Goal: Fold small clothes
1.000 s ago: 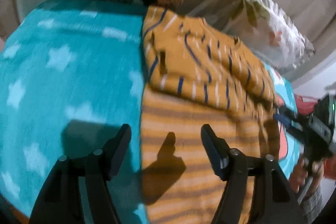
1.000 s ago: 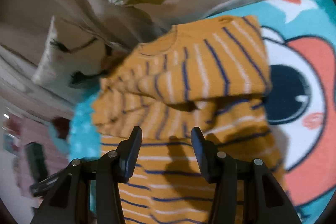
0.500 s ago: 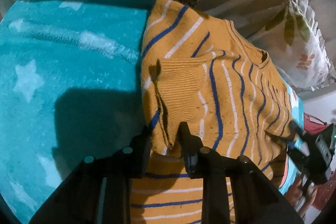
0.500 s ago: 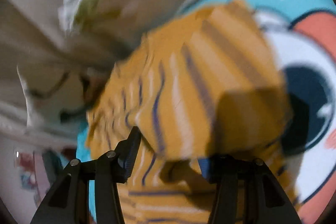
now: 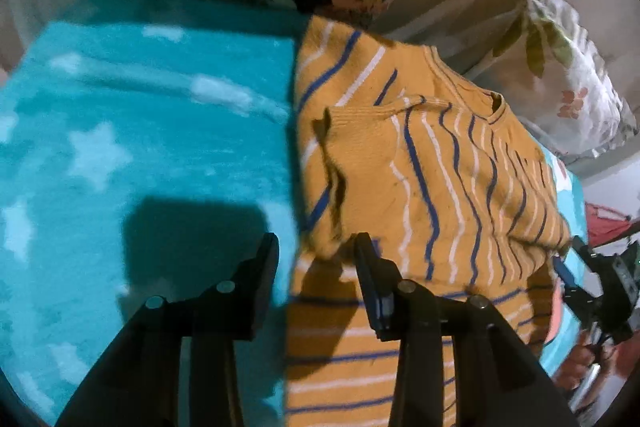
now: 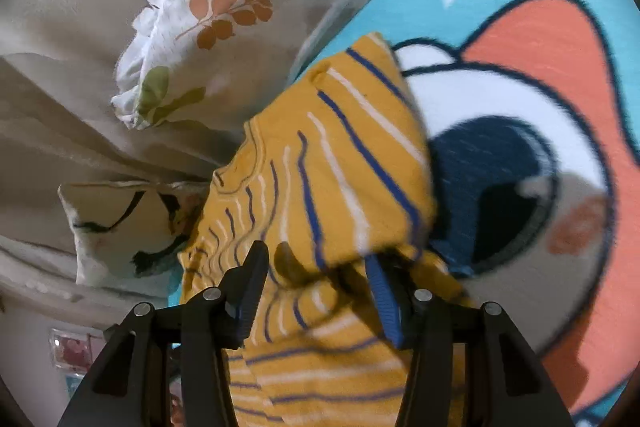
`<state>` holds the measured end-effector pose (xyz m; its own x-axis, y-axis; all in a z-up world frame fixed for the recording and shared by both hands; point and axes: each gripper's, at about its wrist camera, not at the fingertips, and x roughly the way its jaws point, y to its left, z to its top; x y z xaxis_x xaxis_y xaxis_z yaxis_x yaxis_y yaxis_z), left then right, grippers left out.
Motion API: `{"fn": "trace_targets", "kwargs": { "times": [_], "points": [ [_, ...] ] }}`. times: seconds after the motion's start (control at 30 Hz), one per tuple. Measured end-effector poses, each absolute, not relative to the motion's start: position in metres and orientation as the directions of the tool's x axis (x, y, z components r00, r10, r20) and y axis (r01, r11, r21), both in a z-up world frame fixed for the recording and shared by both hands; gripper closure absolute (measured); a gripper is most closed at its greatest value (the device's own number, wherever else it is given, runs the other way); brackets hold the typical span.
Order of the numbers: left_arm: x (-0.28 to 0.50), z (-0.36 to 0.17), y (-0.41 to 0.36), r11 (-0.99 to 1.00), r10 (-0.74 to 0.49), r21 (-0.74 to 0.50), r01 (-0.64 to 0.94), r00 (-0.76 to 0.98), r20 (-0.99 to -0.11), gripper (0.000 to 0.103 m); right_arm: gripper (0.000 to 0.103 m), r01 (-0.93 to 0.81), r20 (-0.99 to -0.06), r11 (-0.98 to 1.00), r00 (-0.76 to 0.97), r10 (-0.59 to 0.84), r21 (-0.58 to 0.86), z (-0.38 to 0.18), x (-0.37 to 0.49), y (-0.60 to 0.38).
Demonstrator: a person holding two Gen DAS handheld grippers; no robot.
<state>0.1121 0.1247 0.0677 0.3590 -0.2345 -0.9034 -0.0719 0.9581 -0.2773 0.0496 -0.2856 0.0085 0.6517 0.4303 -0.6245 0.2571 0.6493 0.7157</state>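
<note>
I see both tools opening: the left tool (image 5: 314, 247) and right tool (image 6: 316, 263) release the folded striped sweater (image 5: 420, 163) on the blanket (image 5: 140, 147).

Left gripper (image 5: 316, 247) enters from 6 o'clock, aimed steeply down, jaws opening, a clear gap between them, pads pressing on nothing. Right gripper (image 6: 316, 259) also enters from 6 o'clock, pitched down more shallowly, jaws opening, wider apart, blue-lined pads free. In the left wrist view, right gripper sits at 4 o'clock with a hand (image 5: 580, 375) below it.
</note>
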Motion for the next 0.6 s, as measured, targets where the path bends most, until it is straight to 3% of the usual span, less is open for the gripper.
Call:
{"fn": "trace_targets", "kwargs": {
  "times": [0.07,0.3,0.43,0.6],
  "points": [
    [0.098,0.071,0.130,0.958,-0.228,-0.276,-0.084,0.368,-0.902,0.045,0.037,0.240,-0.645,0.699,0.652,0.398,0.674,0.016,0.035,-0.291],
    [0.037,0.048,0.154,0.922,-0.286,-0.350,-0.167,0.317,-0.904,0.043,0.036,0.242,-0.737,0.806,0.598,0.315,0.541,0.007,-0.021,-0.330],
    [0.011,0.045,0.146,0.913,-0.316,-0.380,-0.149,0.330,-0.889,0.043,0.037,0.236,-0.763,0.798,0.527,0.374,0.554,-0.018,-0.040,-0.340],
    [-0.016,0.040,0.134,0.860,-0.430,-0.495,-0.127,0.345,-0.835,0.044,0.037,0.155,-0.701,0.744,0.502,0.507,0.649,-0.028,-0.060,-0.341]
  ]
}}
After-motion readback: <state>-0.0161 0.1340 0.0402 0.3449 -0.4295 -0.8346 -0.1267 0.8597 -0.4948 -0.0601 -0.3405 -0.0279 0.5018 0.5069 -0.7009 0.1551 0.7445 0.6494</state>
